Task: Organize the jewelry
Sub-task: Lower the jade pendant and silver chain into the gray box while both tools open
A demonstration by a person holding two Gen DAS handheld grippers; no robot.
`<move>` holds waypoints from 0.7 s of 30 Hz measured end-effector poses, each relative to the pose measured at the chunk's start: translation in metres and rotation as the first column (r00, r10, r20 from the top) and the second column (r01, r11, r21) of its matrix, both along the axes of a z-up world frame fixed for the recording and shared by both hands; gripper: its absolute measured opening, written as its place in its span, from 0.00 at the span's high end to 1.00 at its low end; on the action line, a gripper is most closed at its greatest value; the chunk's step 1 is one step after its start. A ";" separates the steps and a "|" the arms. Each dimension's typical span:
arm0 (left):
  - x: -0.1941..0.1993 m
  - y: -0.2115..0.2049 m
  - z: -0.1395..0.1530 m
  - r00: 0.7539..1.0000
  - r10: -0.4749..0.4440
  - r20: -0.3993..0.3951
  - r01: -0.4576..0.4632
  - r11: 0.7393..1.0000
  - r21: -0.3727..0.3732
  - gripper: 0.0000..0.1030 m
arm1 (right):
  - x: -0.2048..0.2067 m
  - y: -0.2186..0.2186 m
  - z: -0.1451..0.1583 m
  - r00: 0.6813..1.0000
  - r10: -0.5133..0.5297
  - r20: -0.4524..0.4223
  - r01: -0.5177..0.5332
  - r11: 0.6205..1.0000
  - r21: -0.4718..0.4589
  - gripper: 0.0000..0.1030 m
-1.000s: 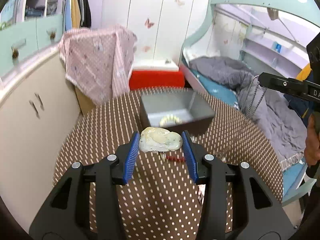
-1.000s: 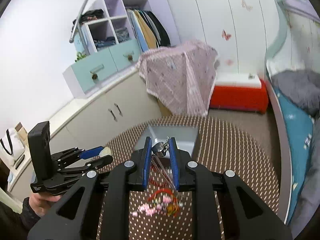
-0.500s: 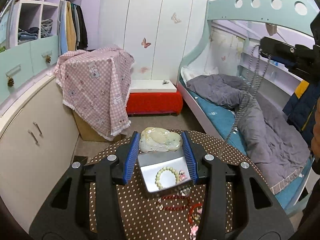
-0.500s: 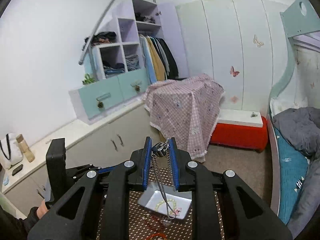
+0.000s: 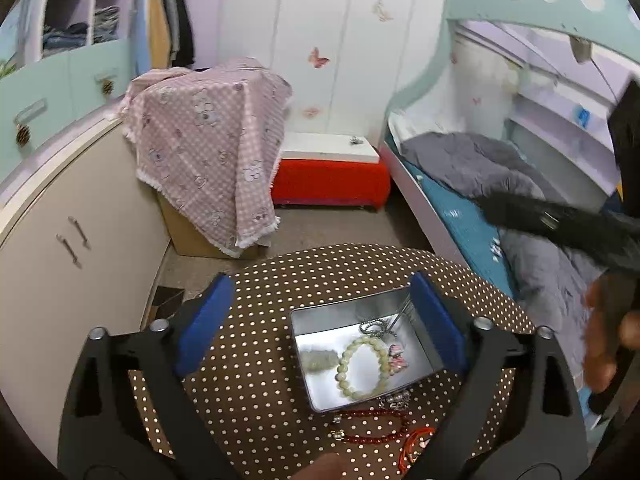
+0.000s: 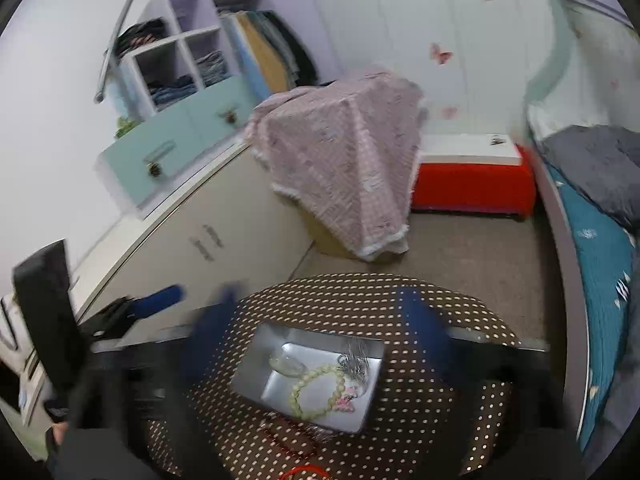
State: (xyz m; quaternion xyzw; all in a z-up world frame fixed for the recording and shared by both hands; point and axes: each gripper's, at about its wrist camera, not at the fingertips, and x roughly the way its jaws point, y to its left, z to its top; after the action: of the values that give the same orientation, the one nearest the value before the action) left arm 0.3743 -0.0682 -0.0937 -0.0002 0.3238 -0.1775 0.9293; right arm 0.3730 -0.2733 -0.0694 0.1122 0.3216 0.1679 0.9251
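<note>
Between the blue pads of the left gripper, at lower centre of the left wrist view, sits a grey metal tray; the jaws are opening and stand wide, with nothing pressed between them; inside the tray lie a pale green bead bracelet, a pale jade piece at its left, a silver chain at the far end and a small pink charm; red bead strands lie on the table just below the tray. Right gripper, blurred in its own view, also has its jaws opening wide with nothing between them, above the same tray. Brown polka-dot table bears everything; behind, a pink checked cloth, a red bench and a bunk bed at right.
</note>
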 end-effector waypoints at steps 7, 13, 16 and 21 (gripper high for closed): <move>-0.021 0.025 0.009 0.997 0.070 0.040 -0.070 0.997 -0.018 0.12 | -0.017 -0.012 -0.014 0.998 -0.062 -0.009 0.063 0.998 0.025 0.08; -0.048 0.041 0.020 0.990 0.113 0.087 -0.110 0.993 -0.038 0.11 | -0.039 -0.011 -0.007 0.997 -0.077 0.026 0.076 0.997 0.022 0.08; -0.061 0.045 0.025 0.987 0.122 0.109 -0.117 0.992 -0.046 0.10 | -0.051 -0.011 0.001 0.995 -0.084 0.048 0.083 0.996 0.015 0.08; -0.080 0.046 0.029 0.981 0.133 0.143 -0.129 0.991 -0.032 0.09 | -0.069 -0.011 0.011 0.992 -0.097 0.082 0.097 0.995 0.008 0.08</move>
State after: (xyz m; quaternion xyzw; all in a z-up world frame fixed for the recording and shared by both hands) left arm 0.2944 -0.0219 -0.0652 -0.0191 0.2529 -0.1191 0.9599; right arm 0.3036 -0.2839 -0.0585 0.1226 0.2769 0.1278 0.9444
